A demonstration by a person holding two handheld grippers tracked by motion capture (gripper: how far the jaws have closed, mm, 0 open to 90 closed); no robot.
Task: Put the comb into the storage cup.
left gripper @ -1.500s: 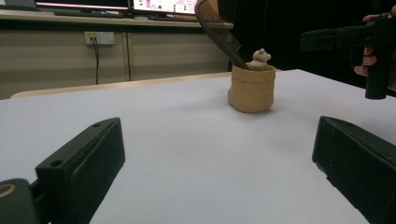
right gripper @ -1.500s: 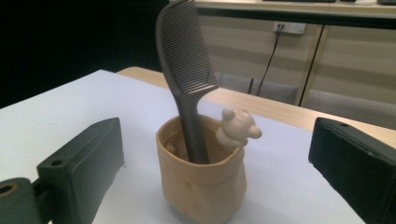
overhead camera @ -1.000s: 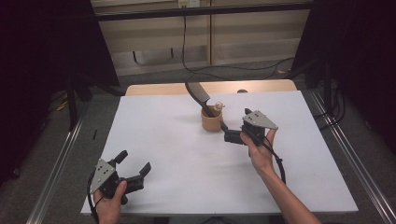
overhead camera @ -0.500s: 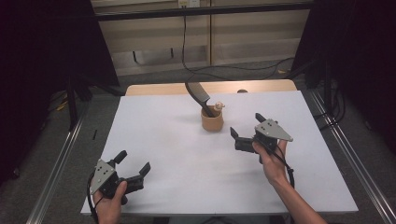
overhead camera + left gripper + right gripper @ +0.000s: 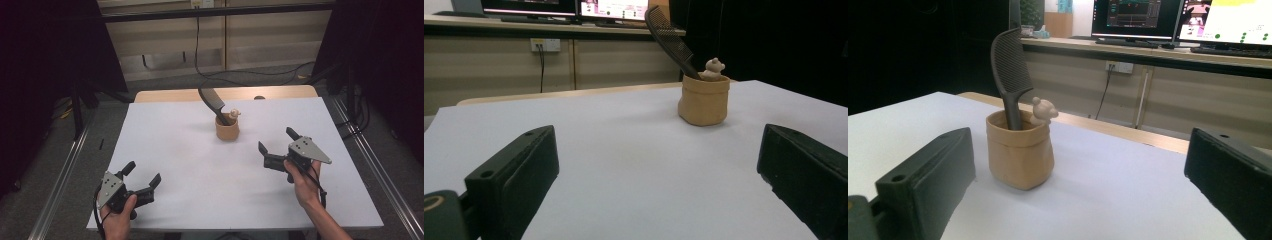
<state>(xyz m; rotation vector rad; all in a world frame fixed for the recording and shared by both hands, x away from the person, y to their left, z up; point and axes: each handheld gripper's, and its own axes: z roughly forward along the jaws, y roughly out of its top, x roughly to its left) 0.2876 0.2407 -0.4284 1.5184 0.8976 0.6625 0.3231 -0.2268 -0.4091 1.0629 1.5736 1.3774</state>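
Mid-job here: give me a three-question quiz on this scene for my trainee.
1. True or false: the black comb stands handle-down in the tan holder.
2. Which tool is nearer the holder: A) left tool B) right tool?
3. Fill in: both tools' jaws stand ____.

Key: 1 true; 2 B; 3 open, holding nothing, over the white table.

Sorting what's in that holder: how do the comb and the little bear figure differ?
The comb is black, tall and leans well above the tan cup; the bear figure is beige, small, barely clearing the rim. The comb is flat and toothed, the bear rounded. Both stand in the cup.
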